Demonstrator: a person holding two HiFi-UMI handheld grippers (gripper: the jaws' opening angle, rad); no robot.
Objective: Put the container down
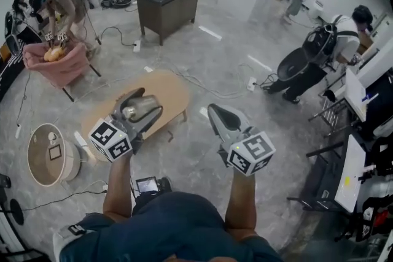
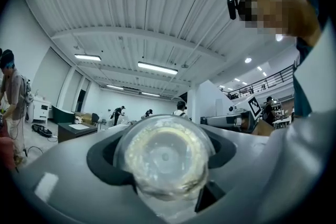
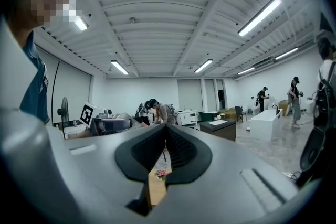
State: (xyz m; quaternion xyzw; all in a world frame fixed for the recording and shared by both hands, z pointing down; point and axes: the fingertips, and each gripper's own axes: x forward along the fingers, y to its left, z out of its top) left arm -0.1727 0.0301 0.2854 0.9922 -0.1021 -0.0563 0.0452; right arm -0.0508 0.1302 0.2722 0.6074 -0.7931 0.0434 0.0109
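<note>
My left tongs (image 1: 147,101) grip a clear round container (image 1: 136,110), holding it in the air over the oval wooden table (image 1: 175,89). In the left gripper view the container (image 2: 165,157) faces me end-on, with a cloudy yellowish ring inside. I cannot tell what it holds, and its lower edge is cut off behind the tongs' body. To the right of the table, my right tongs (image 1: 215,110) are closed and empty, their marker cube (image 1: 252,153) showing a black-and-white square pattern.

The container's (image 2: 165,157) contents are too blurred to tell. It hides much of the left tool's (image 1: 145,105) gripping faces, and that tool covers part of the tabletop's (image 1: 171,90) near edge.
</note>
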